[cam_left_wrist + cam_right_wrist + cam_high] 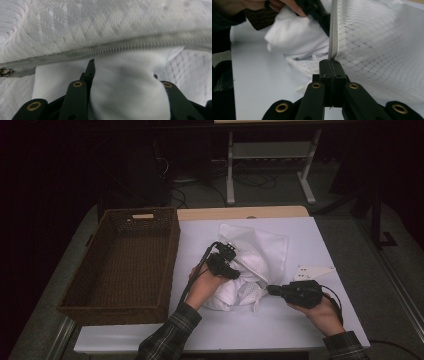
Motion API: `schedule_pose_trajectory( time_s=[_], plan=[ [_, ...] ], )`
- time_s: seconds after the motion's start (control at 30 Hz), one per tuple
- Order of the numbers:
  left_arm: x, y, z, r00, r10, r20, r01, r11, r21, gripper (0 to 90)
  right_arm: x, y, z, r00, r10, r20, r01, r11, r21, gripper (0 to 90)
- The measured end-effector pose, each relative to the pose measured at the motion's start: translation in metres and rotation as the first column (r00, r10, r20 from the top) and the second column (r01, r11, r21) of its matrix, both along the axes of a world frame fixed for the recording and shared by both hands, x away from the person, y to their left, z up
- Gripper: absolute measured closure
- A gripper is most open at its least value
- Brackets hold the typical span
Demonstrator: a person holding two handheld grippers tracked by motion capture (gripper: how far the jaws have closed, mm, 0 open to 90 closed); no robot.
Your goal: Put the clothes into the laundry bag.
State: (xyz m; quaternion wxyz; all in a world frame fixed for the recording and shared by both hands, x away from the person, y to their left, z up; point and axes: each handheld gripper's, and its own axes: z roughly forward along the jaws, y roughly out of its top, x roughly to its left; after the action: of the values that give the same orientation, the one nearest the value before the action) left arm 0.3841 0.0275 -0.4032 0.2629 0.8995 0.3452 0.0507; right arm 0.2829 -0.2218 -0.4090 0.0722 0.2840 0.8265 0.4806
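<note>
holding one mesh bag point(260, 247), two claws point(235, 270), one basket point(125, 265)

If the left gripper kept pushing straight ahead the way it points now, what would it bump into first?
The left gripper already has white cloth bunched between its jaws. Straight ahead, it would likely meet the mesh bag's grey zipper first, though the depth is hard to judge.

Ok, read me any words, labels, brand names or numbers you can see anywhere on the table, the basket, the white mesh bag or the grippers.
None can be read.
White mesh bag and its zipper: plain weave, no print or tag showing.
Brown basket: no label.
Left gripper and right gripper: bare black parts with brass rivets, no markings.
Table: blank white top.
</note>
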Motion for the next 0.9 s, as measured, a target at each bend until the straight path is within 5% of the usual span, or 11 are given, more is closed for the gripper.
schedule_pose_trajectory(
  time_s=[0.33, 0.6, 0.83, 0.9],
  plan=[
    [-0.004, 0.005, 0.005, 0.9995, -0.028, 0.012, 0.029, 0.9986, -0.045, 32.0, 0.002, -0.003, -0.001, 1.0000, -0.004, 0.003, 0.004, 1.000, 0.003, 89.2],
    [-0.033, 0.041, 0.029, 0.9973, -0.055, 0.048, 0.061, 0.9899, -0.128, 20.6, 0.004, -0.012, 0.001, 0.9995, -0.029, 0.009, 0.029, 1.000, 0.009, 89.2],
    [-0.047, 0.053, 0.027, 0.9962, -0.072, 0.051, 0.078, 0.9875, -0.137, 17.3, 0.006, -0.017, 0.002, 0.9989, -0.045, 0.015, 0.045, 0.999, 0.006, 89.2],
    [-0.056, 0.058, 0.016, 0.9937, -0.084, 0.074, 0.093, 0.9878, -0.125, 14.3, 0.007, -0.020, 0.002, 0.9990, -0.044, 0.011, 0.044, 0.999, 0.009, 89.2]
  ],
)
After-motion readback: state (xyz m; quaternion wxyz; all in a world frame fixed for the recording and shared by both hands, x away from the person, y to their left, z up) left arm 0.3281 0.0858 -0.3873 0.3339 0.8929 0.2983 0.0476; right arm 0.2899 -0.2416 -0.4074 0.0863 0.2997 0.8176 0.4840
